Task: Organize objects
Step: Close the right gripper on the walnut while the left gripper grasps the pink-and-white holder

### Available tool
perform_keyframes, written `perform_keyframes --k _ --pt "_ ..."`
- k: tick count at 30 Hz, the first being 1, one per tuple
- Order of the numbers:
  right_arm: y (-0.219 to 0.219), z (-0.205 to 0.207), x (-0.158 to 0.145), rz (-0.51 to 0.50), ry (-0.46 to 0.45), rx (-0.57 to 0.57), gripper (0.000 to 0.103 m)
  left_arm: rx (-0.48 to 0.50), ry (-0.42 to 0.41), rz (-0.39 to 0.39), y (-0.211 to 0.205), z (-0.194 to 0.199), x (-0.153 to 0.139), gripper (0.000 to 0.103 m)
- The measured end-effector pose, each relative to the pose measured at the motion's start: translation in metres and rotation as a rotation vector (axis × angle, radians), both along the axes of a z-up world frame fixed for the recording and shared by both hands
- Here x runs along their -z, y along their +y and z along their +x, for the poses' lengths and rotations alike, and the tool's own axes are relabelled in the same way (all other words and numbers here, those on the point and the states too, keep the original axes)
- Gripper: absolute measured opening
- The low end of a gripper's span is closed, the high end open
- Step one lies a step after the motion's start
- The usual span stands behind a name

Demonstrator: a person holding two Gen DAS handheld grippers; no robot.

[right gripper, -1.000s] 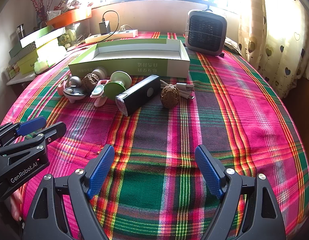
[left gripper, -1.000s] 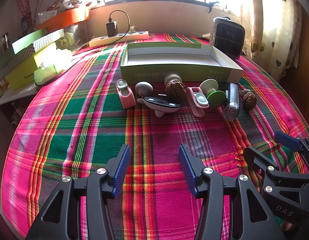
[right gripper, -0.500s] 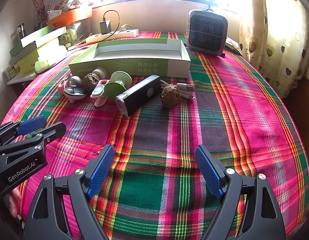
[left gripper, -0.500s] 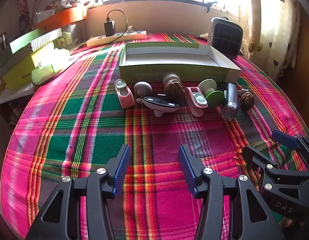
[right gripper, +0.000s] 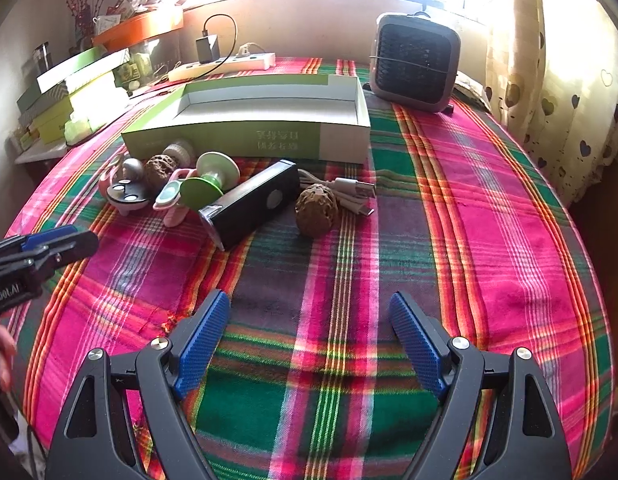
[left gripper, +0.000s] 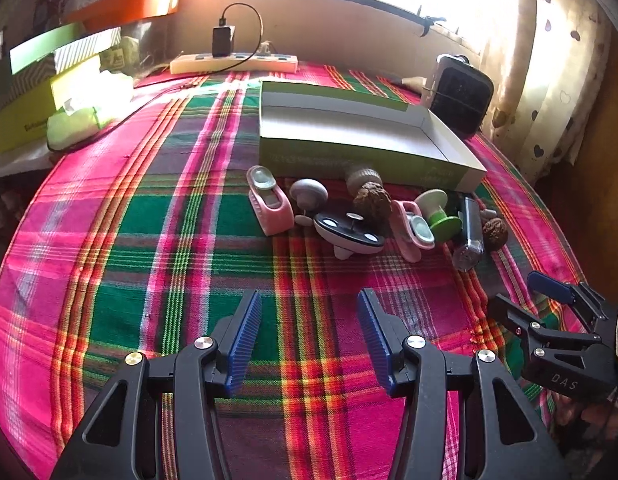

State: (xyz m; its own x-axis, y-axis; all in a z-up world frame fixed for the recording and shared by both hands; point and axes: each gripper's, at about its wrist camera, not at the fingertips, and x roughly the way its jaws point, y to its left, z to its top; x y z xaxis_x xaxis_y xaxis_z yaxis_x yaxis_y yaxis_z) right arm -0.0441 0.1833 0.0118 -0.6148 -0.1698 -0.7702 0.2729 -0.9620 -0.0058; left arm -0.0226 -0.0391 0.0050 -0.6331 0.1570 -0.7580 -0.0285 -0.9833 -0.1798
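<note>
Hovering above the plaid cloth with both the left gripper and right gripper spread wide and empty, short of the clutter — black flashlight, walnut, pink clip, green spool — strewn just before the open green box.
</note>
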Motion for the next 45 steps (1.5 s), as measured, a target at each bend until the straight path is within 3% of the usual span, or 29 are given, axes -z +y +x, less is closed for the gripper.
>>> perform_keyframes --k 11,20,24,28,32,37,40,45 --pt "0.004 -0.027 -0.005 0.034 -0.016 0.005 0.082 -0.074 -0.011 0.046 -0.033 -0.032 -0.009 0.048" --pt "-0.001 -0.043 -0.006 0.038 -0.025 -0.014 0.076 -0.042 -0.022 0.043 -0.030 -0.053 -0.011 0.048" --pt "-0.001 -0.050 -0.007 0.048 -0.024 -0.022 0.066 -0.056 -0.037 0.029 -0.031 -0.063 -0.010 0.048" --pt "-0.002 -0.054 -0.006 0.043 -0.029 -0.028 0.063 -0.058 -0.050 0.015 -0.032 -0.069 -0.008 0.048" --pt "-0.003 -0.058 -0.007 0.037 -0.030 -0.030 0.052 -0.056 -0.070 0.000 -0.031 -0.076 -0.004 0.048" --pt "-0.003 -0.060 -0.006 0.030 -0.029 -0.031 0.049 -0.059 -0.081 -0.014 -0.032 -0.082 -0.002 0.048" --pt "-0.004 -0.060 -0.006 0.021 -0.029 -0.039 0.042 -0.059 -0.080 -0.022 -0.032 -0.083 -0.002 0.048" --pt "-0.005 -0.061 -0.007 0.019 -0.027 -0.048 0.036 -0.066 -0.080 -0.037 -0.033 -0.084 -0.002 0.039"
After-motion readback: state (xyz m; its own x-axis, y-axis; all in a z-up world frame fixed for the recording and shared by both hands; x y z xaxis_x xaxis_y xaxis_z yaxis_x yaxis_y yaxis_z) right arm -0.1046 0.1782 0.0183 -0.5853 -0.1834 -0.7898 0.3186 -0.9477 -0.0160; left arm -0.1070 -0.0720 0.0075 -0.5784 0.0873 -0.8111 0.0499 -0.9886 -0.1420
